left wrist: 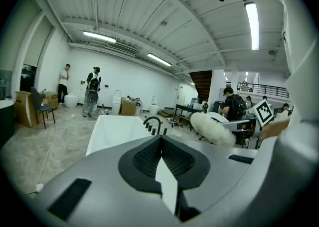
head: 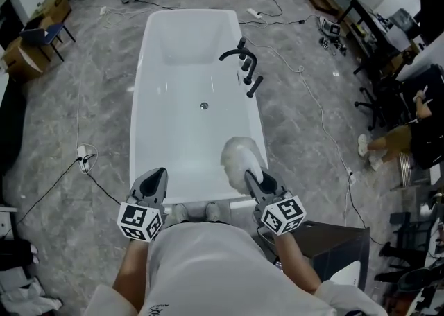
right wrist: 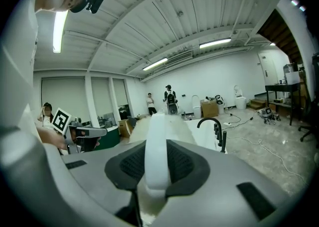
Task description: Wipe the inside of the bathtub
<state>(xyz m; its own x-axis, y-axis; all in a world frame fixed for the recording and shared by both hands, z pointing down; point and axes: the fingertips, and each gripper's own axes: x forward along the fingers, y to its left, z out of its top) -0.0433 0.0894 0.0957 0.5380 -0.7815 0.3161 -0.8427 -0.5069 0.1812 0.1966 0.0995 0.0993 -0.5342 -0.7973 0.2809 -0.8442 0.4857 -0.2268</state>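
Closest to you, your left gripper (head: 157, 174) is pinched closed with nothing in it, up over the near left corner of the bathtub (head: 139, 107). Your right gripper (head: 251, 177) is clamped on the white handle (right wrist: 155, 151) of a fluffy duster (head: 239, 155). Its head sits over the tub's near right side, can't tell if it's touching. Further in there's the drain (head: 204, 105), then the black faucet (head: 243, 58) on the right rim, and a person standing (left wrist: 93, 91) past the far end
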